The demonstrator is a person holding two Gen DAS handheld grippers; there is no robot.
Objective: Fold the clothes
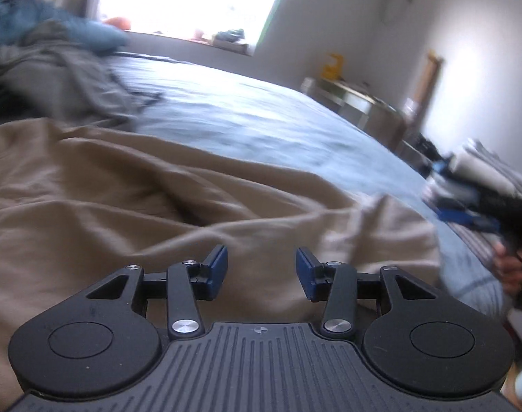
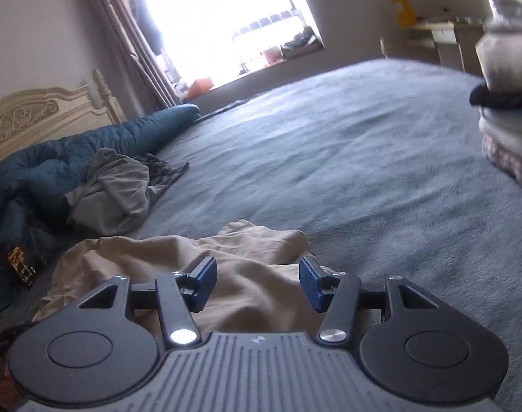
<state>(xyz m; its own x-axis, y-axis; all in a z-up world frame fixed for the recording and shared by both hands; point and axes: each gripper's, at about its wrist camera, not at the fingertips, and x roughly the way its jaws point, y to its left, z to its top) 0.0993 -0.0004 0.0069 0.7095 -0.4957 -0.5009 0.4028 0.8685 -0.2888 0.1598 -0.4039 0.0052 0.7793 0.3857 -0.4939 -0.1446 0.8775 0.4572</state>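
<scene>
The left gripper (image 1: 261,271) hangs over the beige garment (image 1: 130,192) with its 2 blue pads (image 1: 217,271) set apart and nothing between them; the cloth lies beneath the gap, not pinched. The right gripper (image 2: 258,283) shows the same: its 2 blue pads (image 2: 203,283) stand apart, a little wider than the left pair, and hold nothing, with beige cloth under them.

The beige garment (image 2: 178,261) lies crumpled and creased on the near part of the bed (image 2: 346,171), which is covered in a grey-blue fleecy sheet. In the left wrist view the garment fills the lower half of the picture, and the second gripper (image 1: 501,206), held in a person's hand (image 1: 510,267), shows blurred at the right edge.

Further up the bed sits a rumpled grey garment (image 2: 113,192), touching a teal quilt (image 2: 54,158) bunched against the carved cream headboard (image 2: 37,120). At the far right of the right wrist view, a stack of folded clothes (image 2: 508,68) stands on the bed's edge. Beyond the bed are a bright window (image 2: 219,17), a pink curtain (image 2: 130,41) and a side table (image 2: 443,37) with a yellow object (image 2: 403,8) on it.
</scene>
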